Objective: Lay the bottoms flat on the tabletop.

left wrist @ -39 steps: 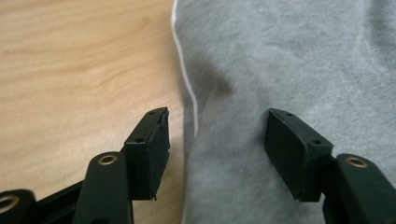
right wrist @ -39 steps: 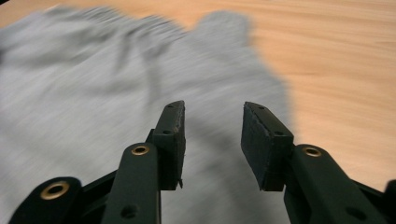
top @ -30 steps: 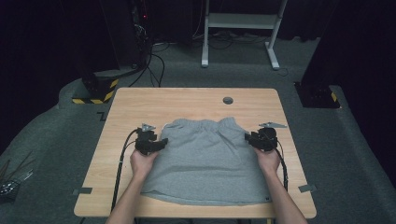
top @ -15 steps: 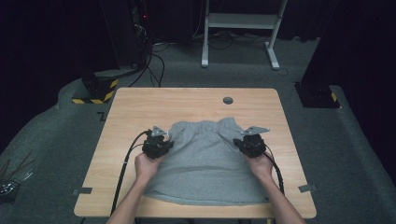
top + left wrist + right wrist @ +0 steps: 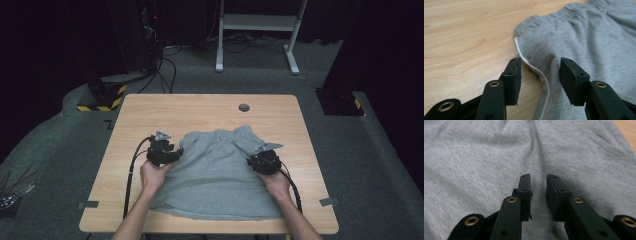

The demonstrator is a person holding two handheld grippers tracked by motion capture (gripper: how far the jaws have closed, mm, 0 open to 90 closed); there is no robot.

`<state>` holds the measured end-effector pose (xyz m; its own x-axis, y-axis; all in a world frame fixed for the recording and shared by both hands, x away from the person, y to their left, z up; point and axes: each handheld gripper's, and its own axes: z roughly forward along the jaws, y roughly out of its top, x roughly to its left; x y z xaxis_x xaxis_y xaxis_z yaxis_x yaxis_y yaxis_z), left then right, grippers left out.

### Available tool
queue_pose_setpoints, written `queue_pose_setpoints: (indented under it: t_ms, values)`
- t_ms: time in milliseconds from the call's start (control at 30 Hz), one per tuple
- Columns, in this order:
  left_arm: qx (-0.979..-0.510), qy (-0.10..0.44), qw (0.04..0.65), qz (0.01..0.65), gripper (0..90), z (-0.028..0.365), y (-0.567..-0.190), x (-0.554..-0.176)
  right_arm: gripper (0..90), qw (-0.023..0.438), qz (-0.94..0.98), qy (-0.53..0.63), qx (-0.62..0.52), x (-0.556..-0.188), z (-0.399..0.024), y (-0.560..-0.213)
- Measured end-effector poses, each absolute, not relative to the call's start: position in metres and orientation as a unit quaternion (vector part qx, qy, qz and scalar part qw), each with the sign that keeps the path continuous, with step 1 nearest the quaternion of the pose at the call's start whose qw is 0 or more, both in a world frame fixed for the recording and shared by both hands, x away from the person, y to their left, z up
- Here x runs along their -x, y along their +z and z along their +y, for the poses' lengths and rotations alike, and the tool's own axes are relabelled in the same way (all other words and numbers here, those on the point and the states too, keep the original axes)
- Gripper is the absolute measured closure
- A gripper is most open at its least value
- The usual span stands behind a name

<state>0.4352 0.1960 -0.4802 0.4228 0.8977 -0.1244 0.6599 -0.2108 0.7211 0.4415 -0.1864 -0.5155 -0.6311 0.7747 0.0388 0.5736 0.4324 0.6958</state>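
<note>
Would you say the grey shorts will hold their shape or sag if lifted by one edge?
The shorts would probably sag: the soft knit already lies creased. They look light and unlikely to slip, being fuzzy, though a push would likely bunch them up.

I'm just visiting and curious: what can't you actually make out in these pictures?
- High view: the tongs' tips, hidden under the left tongs and right tongs bodies.
- High view: the small dark round spot on the table, too small to identify.
- Right gripper view: the grey garment runs past the frame edges.
</note>
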Motion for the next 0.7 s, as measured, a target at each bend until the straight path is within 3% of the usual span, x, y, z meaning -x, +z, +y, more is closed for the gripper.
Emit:
queue_pose_setpoints:
  t_ms: [100,267,300,467,567,700]
  values:
    - [-0.761,0.139,0.362,0.520,52.0,0.190,-0.493,-0.445,73.3,0.149,0.839,0.344,-0.395,-0.435,-0.186,-0.516]
    - [-0.770,0.144,0.326,0.529,50.5,0.181,-0.509,-0.455,73.1,0.153,0.848,0.339,-0.379,-0.428,-0.188,-0.515]
    - [-0.771,0.213,0.275,0.533,50.8,0.179,-0.511,-0.459,73.1,0.153,0.849,0.338,-0.375,-0.426,-0.189,-0.515]
    - [-0.772,0.251,0.218,0.542,44.5,0.187,-0.502,-0.464,72.8,0.157,0.849,0.345,-0.369,-0.423,-0.192,-0.517]
    - [-0.764,0.250,0.223,0.551,42.1,0.197,-0.500,-0.461,72.8,0.161,0.848,0.346,-0.368,-0.422,-0.192,-0.517]
    - [-0.745,0.197,0.316,0.554,41.5,0.213,-0.499,-0.452,72.3,0.157,0.846,0.349,-0.372,-0.422,-0.193,-0.518]
